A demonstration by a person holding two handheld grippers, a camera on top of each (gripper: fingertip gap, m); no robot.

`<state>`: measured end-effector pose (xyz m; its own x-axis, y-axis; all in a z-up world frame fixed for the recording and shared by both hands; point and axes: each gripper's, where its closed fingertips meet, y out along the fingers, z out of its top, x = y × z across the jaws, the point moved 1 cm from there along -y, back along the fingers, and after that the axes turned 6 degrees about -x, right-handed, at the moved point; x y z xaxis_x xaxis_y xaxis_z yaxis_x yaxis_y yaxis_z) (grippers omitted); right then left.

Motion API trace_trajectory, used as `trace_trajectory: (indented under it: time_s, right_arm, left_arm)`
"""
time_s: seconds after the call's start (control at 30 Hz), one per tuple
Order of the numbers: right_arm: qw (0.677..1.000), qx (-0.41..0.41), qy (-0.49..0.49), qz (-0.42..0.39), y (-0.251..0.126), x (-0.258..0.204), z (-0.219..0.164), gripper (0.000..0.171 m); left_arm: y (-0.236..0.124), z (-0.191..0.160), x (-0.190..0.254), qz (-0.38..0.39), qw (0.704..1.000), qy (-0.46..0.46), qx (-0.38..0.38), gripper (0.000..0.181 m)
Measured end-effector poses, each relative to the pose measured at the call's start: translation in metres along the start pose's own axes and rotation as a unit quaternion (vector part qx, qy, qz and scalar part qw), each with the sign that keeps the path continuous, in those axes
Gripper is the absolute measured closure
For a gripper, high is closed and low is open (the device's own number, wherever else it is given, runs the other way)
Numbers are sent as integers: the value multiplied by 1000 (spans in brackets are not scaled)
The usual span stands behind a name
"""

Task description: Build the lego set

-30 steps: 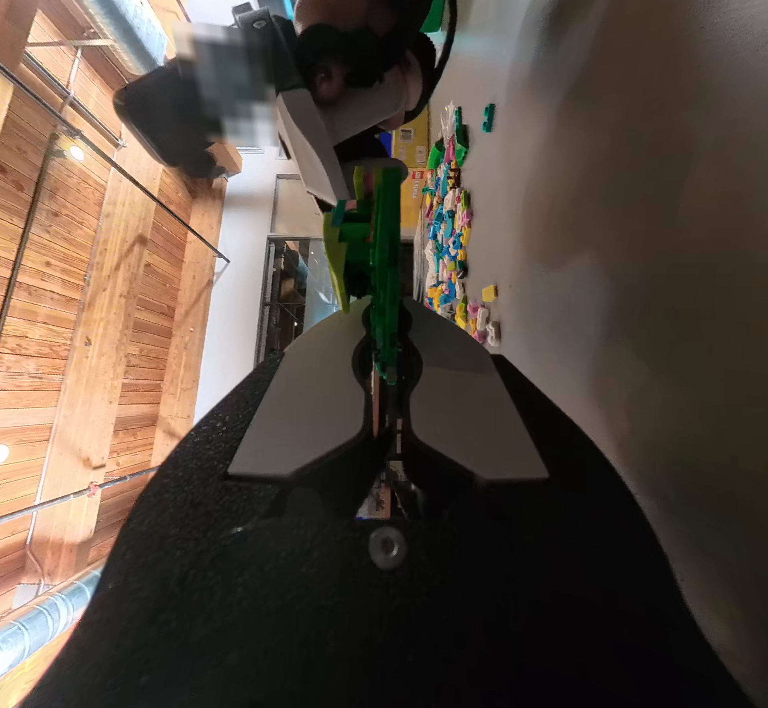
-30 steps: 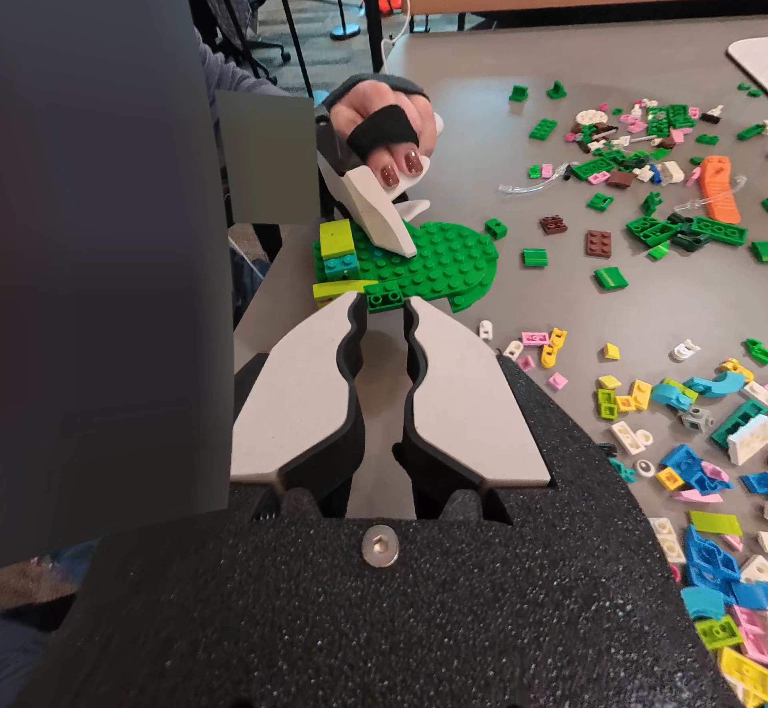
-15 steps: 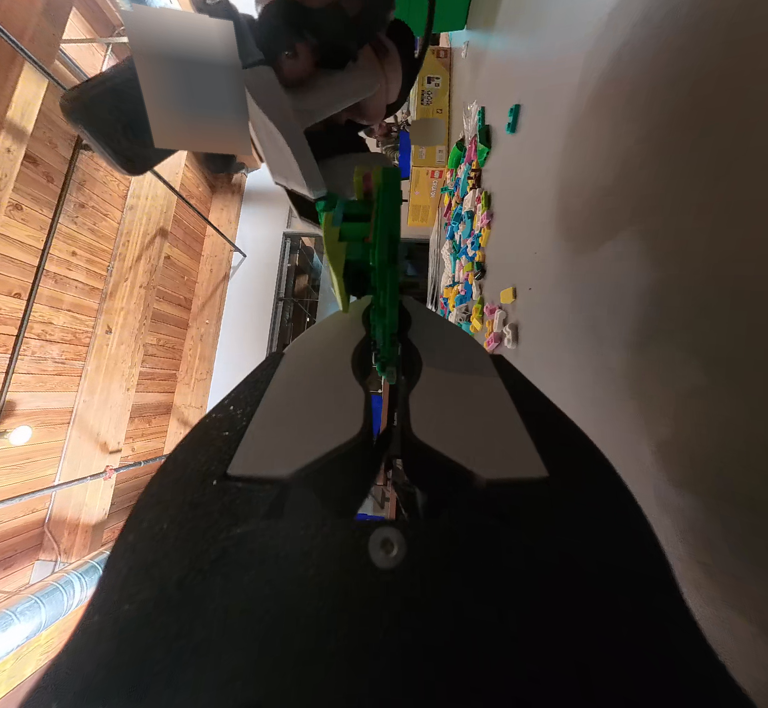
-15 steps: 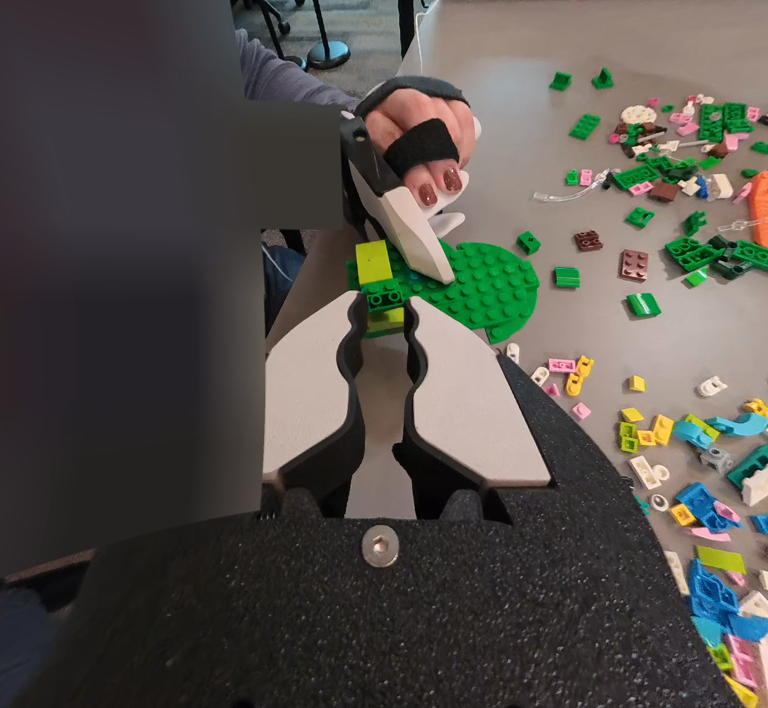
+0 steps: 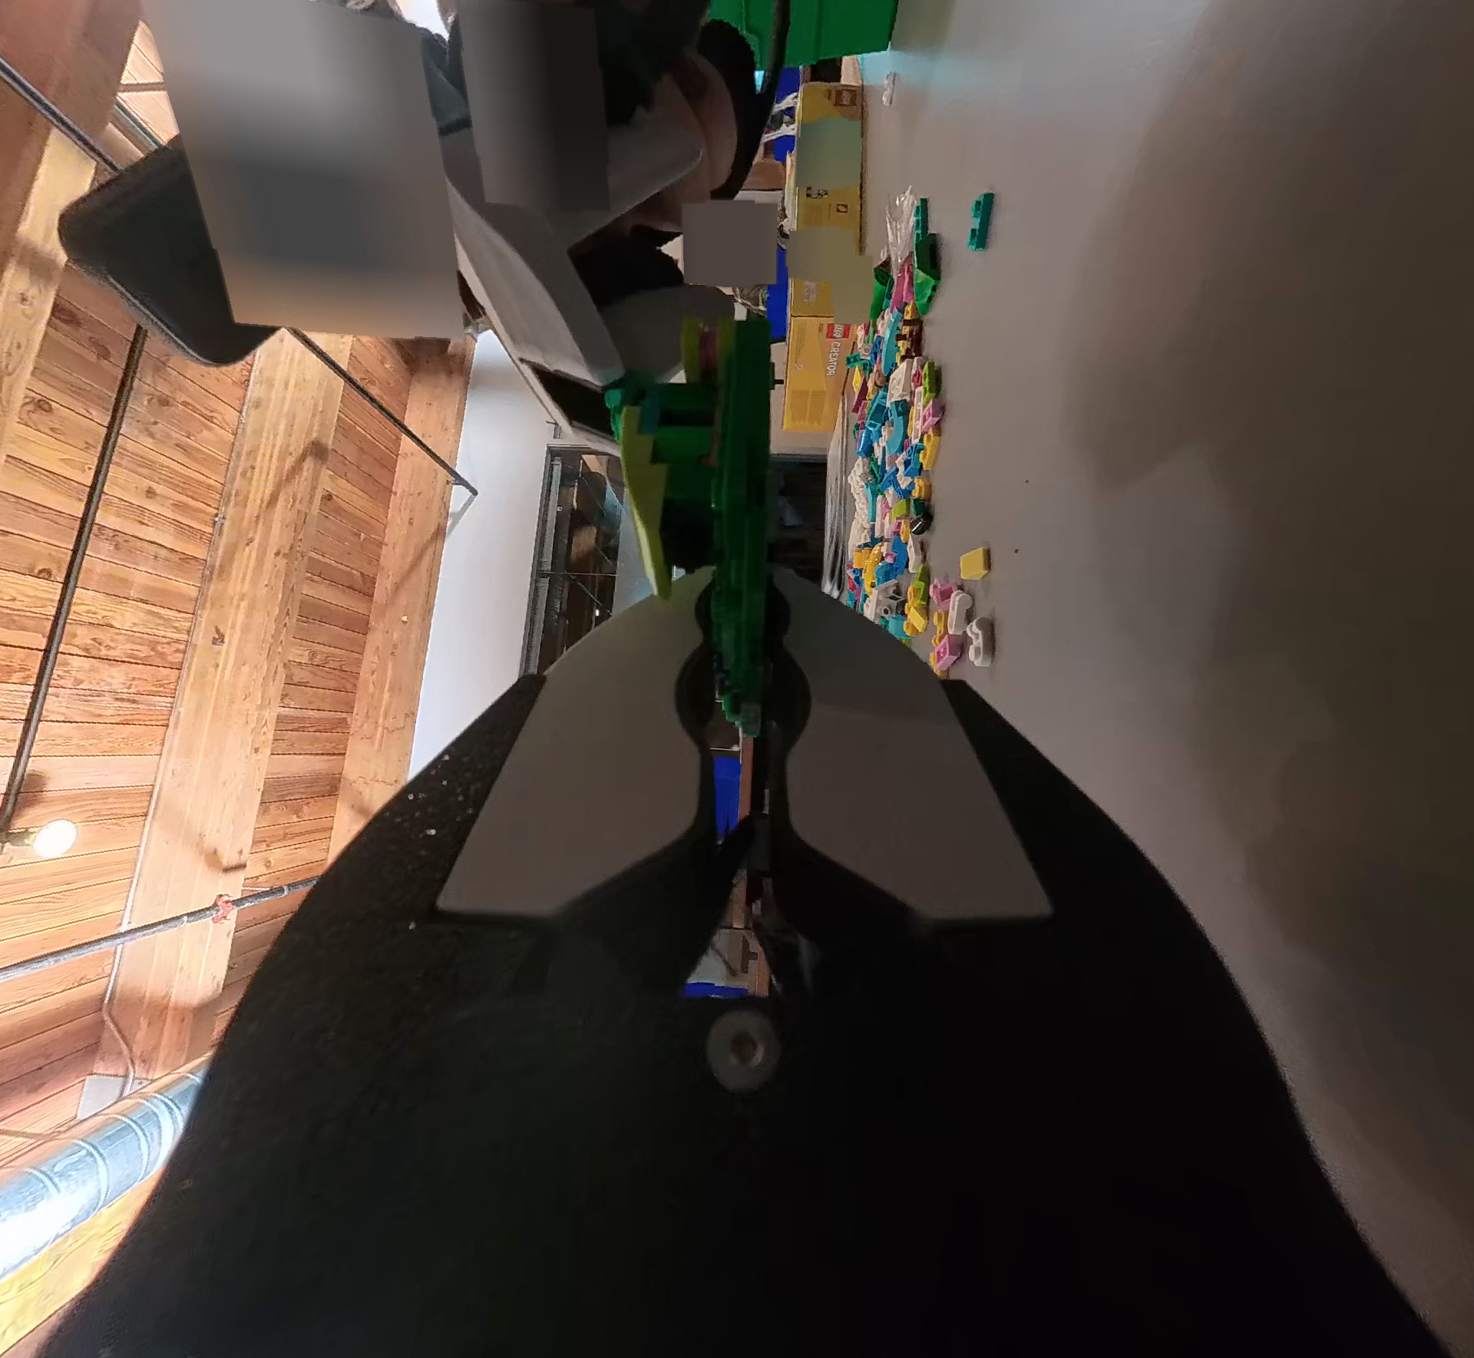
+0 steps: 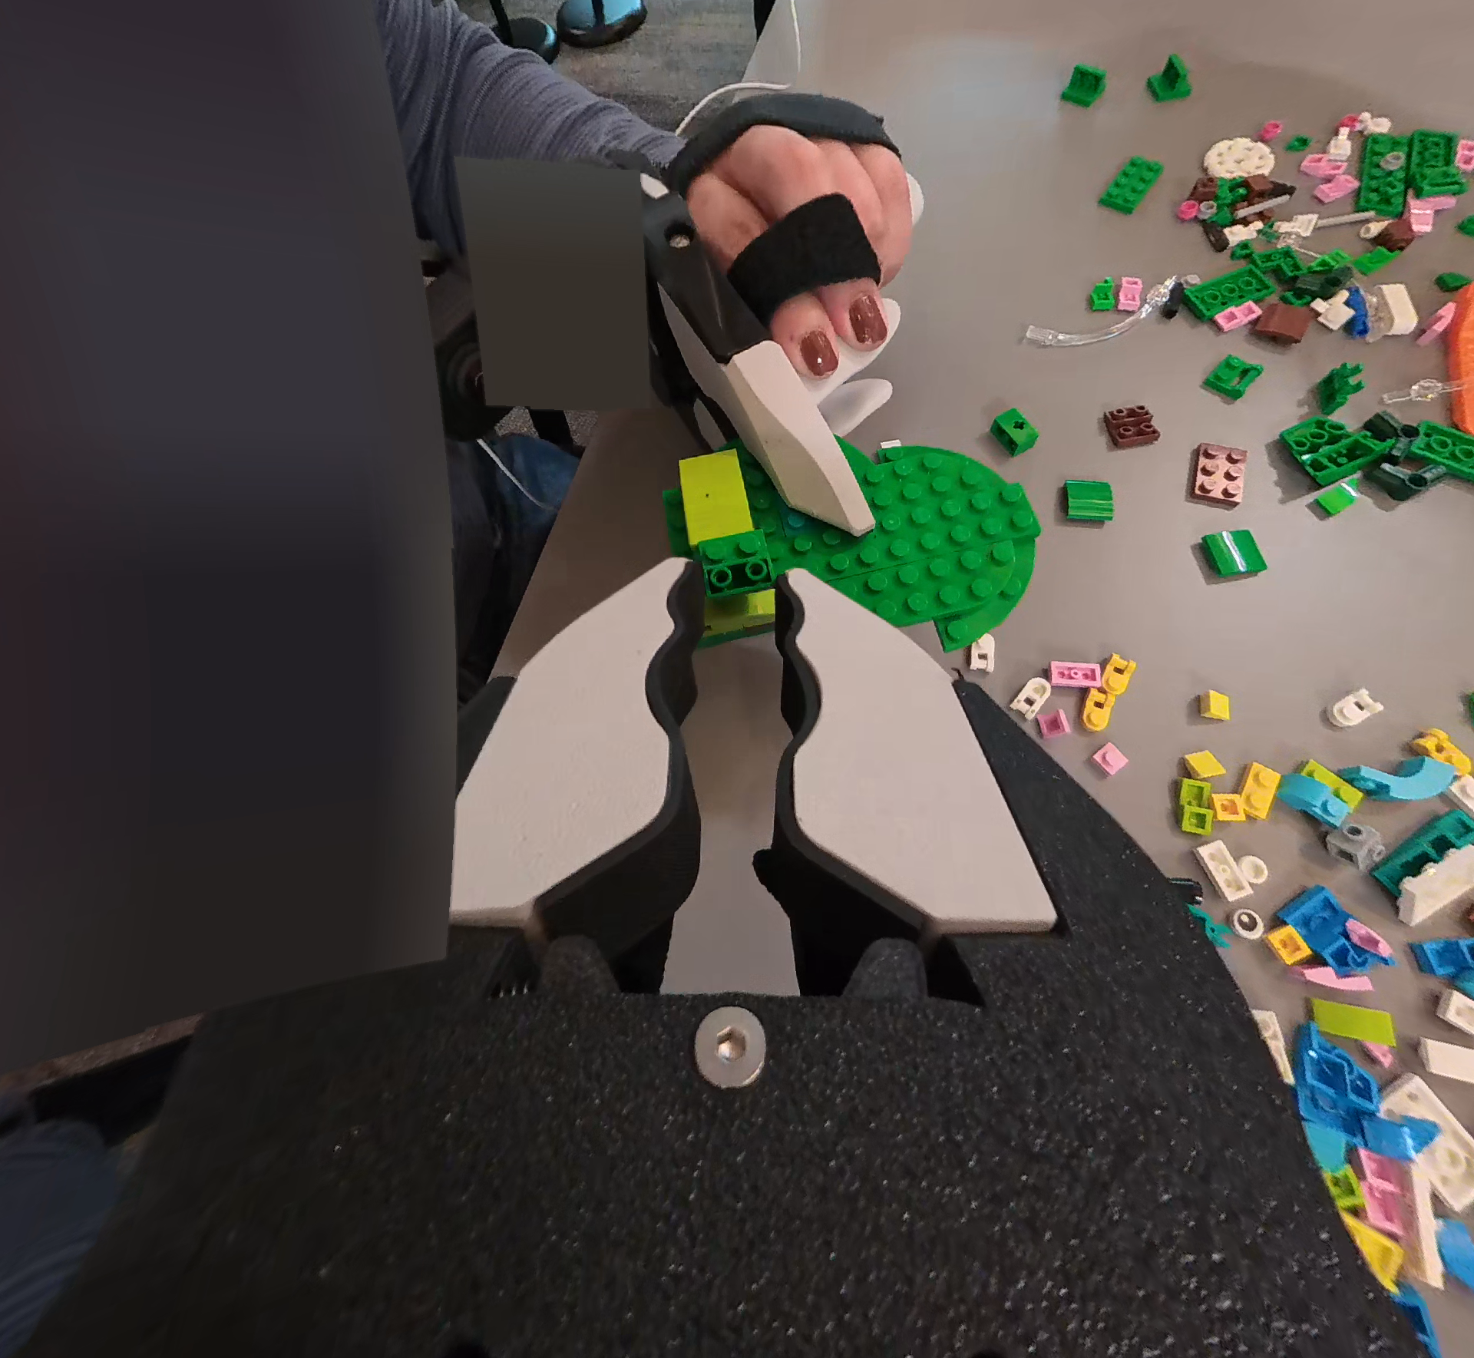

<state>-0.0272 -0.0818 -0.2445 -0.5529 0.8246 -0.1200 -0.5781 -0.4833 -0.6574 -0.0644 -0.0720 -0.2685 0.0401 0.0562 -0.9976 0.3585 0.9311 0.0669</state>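
Left tongs clamp green baseplate edge-on, long axis forward.

Hiding part of the green baseplate under the left gripper's upper finger; cutting off an orange piece at the right edge.

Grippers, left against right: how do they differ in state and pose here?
The left gripper is shut on the green plate, clamping its edge; the right gripper stands open, holding nothing. The left reaches over the plate, the right points at the small green brick. Both have grey fingers.
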Motion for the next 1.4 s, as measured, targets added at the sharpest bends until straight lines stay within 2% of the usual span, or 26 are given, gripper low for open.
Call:
trace_trajectory:
  time_s: [0.5, 0.67, 0.77, 1.0, 1.17, 1.4]
  right_arm:
    - [999, -31, -18, 1, 0, -4, -1, 155]
    - [999, -33, -26, -2, 1, -4, 1, 149]
    - [999, -26, -29, -17, 0, -3, 3, 140]
    - [997, -1, -42, -60, -11, -3, 2, 137]
    - [993, 11, -5, -114, -24, 9, -18, 136]
    - [978, -91, 77, -171, -28, 23, -89, 137]
  left_arm:
    - [-1, 1, 0, 1, 1000, 2, 4, 174]
    - [0, 0, -1, 3, 1000, -1, 2, 173]
    - [0, -1, -2, 2, 1000, -6, 0, 173]
    - [2, -7, 0, -8, 1000, -18, -12, 174]
    - [6, -23, 2, -21, 998, -35, -50, 173]
    - [7, -25, 5, -32, 997, -36, -54, 174]
